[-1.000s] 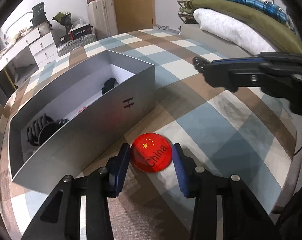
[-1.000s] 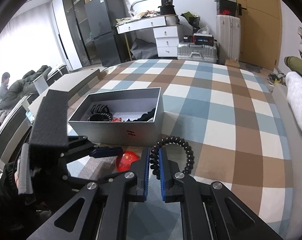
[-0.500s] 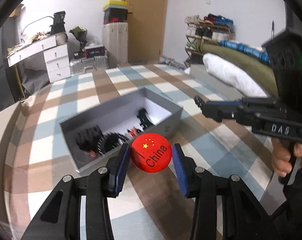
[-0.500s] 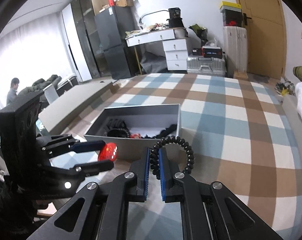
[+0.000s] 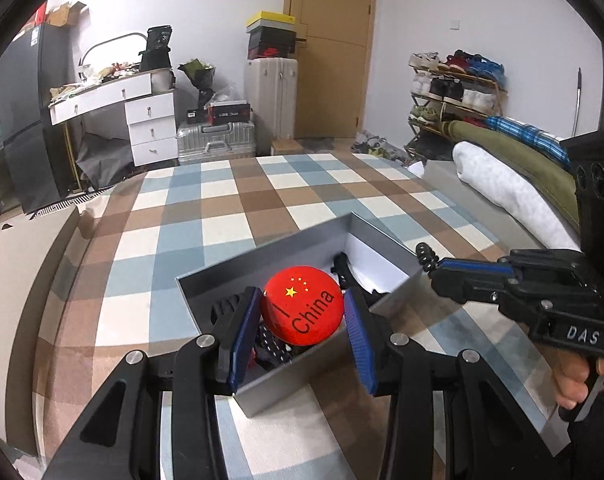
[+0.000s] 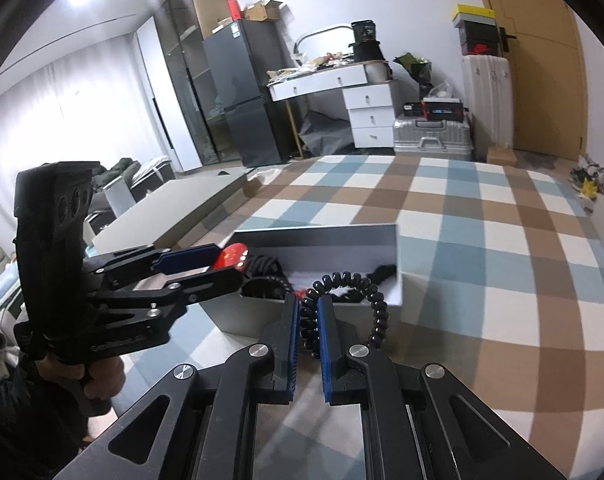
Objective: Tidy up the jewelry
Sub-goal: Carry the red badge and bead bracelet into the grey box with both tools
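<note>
Left wrist view: the left gripper (image 5: 302,314) is seen closed on a red round badge (image 5: 303,306), pinched at two opposite edges by the blue pads (image 5: 241,330), and held above the near end of the open grey box (image 5: 280,386). The box rests on a checked cloth (image 5: 222,216), and dark hair ties (image 5: 272,346) are already lying inside it.

In the right wrist view, the right gripper (image 6: 309,322) is seen narrowed onto a black coiled hair tie (image 6: 351,304), one side of the coil being clamped while the rest of the loop stands free just in front of the box's near wall.

Risks are judged as follows. The badge is gripped on its rim only; a slip or twist could be caused by any jolt, and it could be dropped onto the box wall or outside it. A release made from the present height could send it bouncing or landing on edge. The two grippers are close together at the same box, so a collision is possible if both are lowered at once. The free loop could be snagged on the box rim.

Being round, the badge has no long axis. Its printed face is tilted up toward the camera, with the lettering running diagonally, rising to the right.
</note>
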A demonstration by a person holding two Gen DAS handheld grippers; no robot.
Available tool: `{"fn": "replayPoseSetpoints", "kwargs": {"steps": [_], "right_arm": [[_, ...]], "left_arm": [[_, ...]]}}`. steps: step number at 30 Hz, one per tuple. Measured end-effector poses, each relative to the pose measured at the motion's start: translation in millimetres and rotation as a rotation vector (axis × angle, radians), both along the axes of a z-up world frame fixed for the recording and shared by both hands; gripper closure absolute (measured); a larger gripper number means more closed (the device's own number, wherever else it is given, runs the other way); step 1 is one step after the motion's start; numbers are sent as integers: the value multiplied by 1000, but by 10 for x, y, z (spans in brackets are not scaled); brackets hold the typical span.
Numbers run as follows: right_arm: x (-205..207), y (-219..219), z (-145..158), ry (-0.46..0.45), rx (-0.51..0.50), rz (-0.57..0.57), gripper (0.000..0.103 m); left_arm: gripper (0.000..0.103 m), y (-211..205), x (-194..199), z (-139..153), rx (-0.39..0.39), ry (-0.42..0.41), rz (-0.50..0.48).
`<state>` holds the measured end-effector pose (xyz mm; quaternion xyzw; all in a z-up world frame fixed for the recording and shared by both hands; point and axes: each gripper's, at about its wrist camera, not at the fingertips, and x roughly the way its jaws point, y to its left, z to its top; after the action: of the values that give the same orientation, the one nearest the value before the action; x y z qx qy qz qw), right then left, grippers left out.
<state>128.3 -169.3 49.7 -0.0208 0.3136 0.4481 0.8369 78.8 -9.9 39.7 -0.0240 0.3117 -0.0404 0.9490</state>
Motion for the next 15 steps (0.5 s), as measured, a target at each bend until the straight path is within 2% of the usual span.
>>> {"fn": "replayPoseSetpoints", "kwargs": {"steps": [9,15], "right_arm": [[133,229,1,21,20,13,94],[265,275,-46,81,60,1,94]], "left_arm": [[66,116,97,-20,1,-1,52],[66,155,143,-32,2,9,65]]}}
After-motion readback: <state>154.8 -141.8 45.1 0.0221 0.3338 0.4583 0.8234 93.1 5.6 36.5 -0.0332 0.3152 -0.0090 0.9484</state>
